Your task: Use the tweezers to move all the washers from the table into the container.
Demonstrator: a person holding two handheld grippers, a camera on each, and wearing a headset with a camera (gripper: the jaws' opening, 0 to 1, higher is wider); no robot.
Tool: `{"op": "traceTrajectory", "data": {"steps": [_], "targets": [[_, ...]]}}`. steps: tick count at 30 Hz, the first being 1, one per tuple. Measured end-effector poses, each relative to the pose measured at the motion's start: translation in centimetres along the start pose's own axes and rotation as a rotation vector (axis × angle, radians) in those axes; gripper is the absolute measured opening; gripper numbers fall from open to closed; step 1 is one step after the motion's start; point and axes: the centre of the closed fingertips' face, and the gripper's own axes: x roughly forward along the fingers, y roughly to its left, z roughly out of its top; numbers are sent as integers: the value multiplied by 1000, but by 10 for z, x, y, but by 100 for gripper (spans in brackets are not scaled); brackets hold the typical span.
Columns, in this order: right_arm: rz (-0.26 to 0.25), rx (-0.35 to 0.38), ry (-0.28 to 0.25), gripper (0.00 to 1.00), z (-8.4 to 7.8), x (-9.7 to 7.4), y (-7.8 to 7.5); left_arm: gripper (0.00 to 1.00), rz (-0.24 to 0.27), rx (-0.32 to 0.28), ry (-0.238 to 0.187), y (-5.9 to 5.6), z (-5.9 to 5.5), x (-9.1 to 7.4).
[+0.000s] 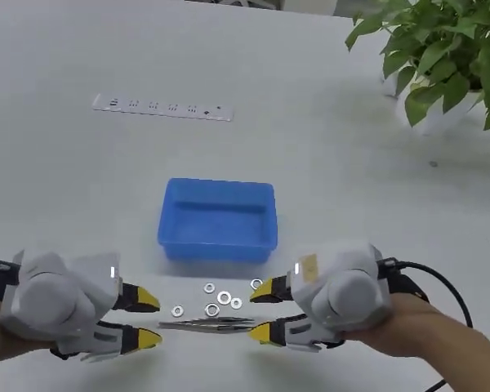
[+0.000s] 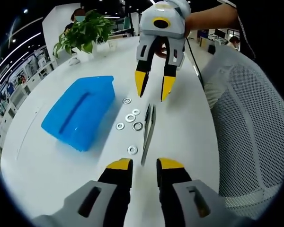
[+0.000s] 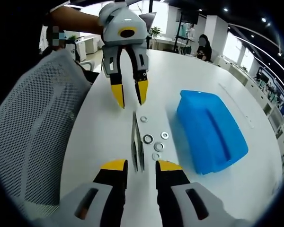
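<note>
Nearest the headset, the left gripper (image 1: 149, 318) and the right gripper (image 1: 260, 310) face each other tip to tip low over the white worktop (image 1: 327, 163). Each has its yellow-tipped jaws parted and nothing between them. The tweezers (image 1: 206, 323) lie flat on the worktop in the gap between them, in line with both grippers and touched by neither. In the right gripper view the tweezers (image 3: 137, 142) seem to splay toward that gripper and join at the far end, near the left one. Just beyond them six washers (image 1: 224, 298) lie loose on the worktop. The blue container (image 1: 218, 219) sits a little farther out, and its floor looks bare. Farther back are a white power strip (image 1: 162, 107) and a potted plant (image 1: 441, 57). A mesh chair back (image 2: 255, 127) shows in the left gripper view. I judge the task to be at its first step, getting hold of the tool, with no washer moved. The next move calls for one gripper to come down and close across the tweezers' thin arms. It should grip lightly enough that they can still be squeezed, and nearer the joined end so the tips stay free. Metal this slim, lying flat, could slide or spin away under the jaws.
</note>
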Motion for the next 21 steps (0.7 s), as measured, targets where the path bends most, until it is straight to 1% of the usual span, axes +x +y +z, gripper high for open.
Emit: {"op": "traceTrajectory", "data": {"steps": [5,10,13,16,21], "targets": [[24,-10,13,22,1,9,0,20,-22,13,27,-1,-4,4],[55,-22,18,19,4,17,3,17,-30,18,38,0,-5,6],[66,-32,35,18,2,22,4,15,-36,16,41,1,-4,8],[74,-36,39,17,2,24,5,14,-39,22,53,2,-6,11],[86,-49,56,14,-2,27,8,11,-49,28,59,1,-6,14]]}}
